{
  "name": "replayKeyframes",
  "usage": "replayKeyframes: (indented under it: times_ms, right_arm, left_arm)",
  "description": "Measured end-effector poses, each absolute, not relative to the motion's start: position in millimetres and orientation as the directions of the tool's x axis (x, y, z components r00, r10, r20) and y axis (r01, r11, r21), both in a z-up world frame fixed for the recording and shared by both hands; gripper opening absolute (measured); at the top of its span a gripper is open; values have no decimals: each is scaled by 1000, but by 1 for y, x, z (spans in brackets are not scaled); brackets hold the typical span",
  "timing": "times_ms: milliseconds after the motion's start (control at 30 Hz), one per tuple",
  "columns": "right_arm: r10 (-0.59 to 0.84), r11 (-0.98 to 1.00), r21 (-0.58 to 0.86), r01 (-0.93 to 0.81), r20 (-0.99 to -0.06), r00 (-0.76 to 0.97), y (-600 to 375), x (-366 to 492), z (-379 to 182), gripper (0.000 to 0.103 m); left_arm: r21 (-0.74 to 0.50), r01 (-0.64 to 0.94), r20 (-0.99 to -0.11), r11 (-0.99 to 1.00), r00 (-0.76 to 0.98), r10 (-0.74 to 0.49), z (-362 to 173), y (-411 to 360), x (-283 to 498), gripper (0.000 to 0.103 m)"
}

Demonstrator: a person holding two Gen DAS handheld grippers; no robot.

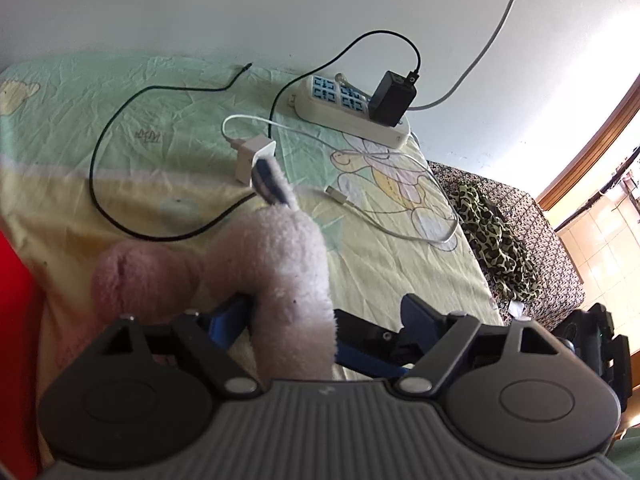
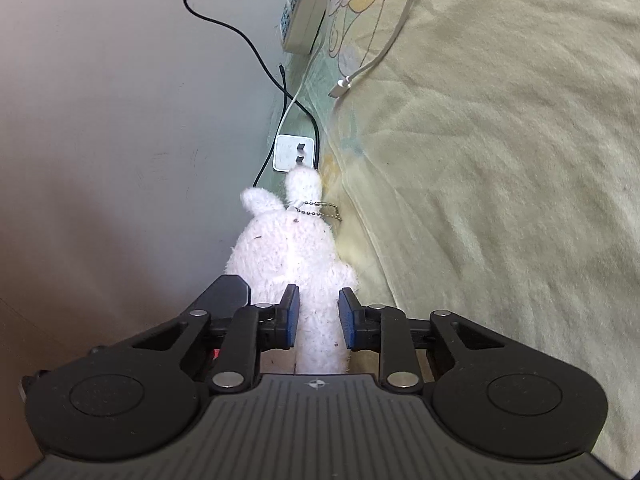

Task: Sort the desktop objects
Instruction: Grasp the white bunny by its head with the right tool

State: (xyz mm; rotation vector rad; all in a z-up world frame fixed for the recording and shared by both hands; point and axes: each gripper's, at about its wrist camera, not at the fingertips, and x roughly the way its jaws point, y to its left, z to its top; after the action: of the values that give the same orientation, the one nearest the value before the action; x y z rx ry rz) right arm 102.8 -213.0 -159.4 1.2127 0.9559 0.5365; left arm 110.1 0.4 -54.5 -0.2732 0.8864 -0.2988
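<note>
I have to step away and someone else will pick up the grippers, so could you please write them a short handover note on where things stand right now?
Left gripper: the pink plush toy sits between its blue fingers; whether they clamp it I cannot tell.
Right gripper: jaws stand either side of the plush toy's lower part; contact is unclear.
On the bedsheet: white charger with its white cable, black cable, and power strip by the wall with a black adapter plugged in.
Done: nothing visibly sorted.
Left: place the toy, then probably tidy the charger and cables.
</note>
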Motion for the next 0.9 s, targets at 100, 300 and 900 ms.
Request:
replayKeyframes:
  times_ms: [100,300,900]
  right_arm:
    - [795,289,948,135,-316,518,-218,99,-156,13]
    - [798,356,927,120,-368,478,-229,75,-148,13]
    - [613,478,856,197,-485,624,-298,10,-134,28]
  left_arm:
    - [-360,152,-715,921,589,-377,-53,-4,106,83]
    - [-372,198,-720,907,555,-416,-48,-16,83,83]
    - [-405,378,-729,833,416,-543,-47,-66,45,83]
